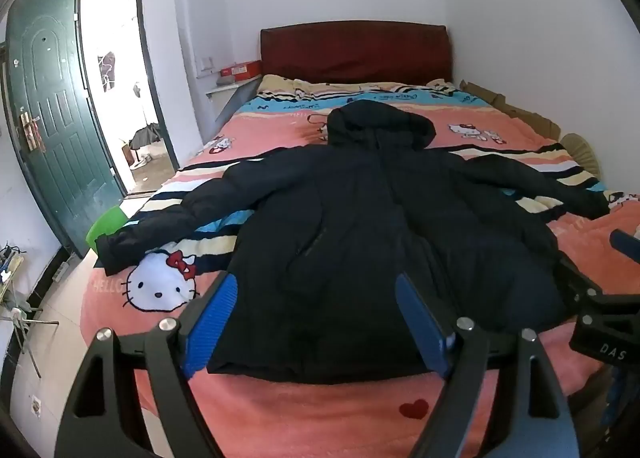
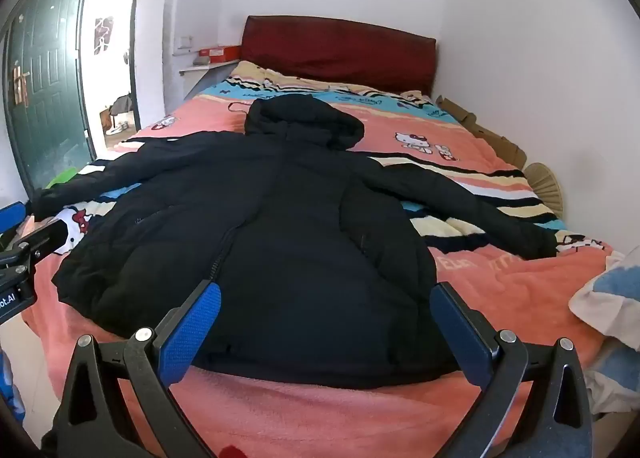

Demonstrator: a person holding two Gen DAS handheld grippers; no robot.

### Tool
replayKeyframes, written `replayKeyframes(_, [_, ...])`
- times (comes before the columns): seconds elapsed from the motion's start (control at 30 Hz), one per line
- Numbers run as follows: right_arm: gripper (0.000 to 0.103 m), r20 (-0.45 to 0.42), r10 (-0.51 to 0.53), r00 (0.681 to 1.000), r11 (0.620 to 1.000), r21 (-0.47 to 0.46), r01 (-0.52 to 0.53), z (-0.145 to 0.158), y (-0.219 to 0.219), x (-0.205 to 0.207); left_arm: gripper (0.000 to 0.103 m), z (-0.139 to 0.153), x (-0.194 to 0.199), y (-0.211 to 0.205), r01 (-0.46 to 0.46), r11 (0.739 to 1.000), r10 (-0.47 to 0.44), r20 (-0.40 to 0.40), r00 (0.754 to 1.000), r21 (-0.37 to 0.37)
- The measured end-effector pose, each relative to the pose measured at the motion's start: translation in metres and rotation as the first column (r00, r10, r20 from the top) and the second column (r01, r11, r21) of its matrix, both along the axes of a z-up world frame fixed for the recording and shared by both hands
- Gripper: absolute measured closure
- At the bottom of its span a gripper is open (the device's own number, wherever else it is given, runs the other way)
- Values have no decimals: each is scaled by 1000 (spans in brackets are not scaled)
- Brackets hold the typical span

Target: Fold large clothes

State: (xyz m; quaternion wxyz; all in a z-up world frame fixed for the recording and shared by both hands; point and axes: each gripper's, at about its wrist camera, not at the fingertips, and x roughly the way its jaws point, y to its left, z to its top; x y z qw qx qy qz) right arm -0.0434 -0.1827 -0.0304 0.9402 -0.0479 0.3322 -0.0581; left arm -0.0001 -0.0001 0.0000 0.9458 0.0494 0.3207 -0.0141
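Note:
A black hooded puffer jacket (image 1: pixel 360 226) lies flat and front up on the bed, hood towards the headboard, both sleeves spread out sideways. It also shows in the right wrist view (image 2: pixel 272 226). My left gripper (image 1: pixel 320 322) is open and empty, held above the jacket's hem at the foot of the bed. My right gripper (image 2: pixel 326 328) is open and empty too, above the hem further right. The right gripper's body shows at the right edge of the left wrist view (image 1: pixel 604 322); the left gripper's body shows at the left edge of the right wrist view (image 2: pixel 24 254).
The bed has a pink Hello Kitty blanket (image 1: pixel 300 410) and a dark red headboard (image 1: pixel 354 50). A white wall (image 2: pixel 540 78) runs along the right side. A green door (image 1: pixel 52 114) stands open on the left. Another cloth (image 2: pixel 608 294) lies at the bed's right corner.

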Motion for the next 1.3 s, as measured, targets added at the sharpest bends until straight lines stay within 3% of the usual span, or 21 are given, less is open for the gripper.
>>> replayKeyframes(1.3, [0, -4, 3, 1000, 1000, -28, -3, -2, -4, 3, 22, -12, 0, -9, 25, 999, -26, -31, 999, -26])
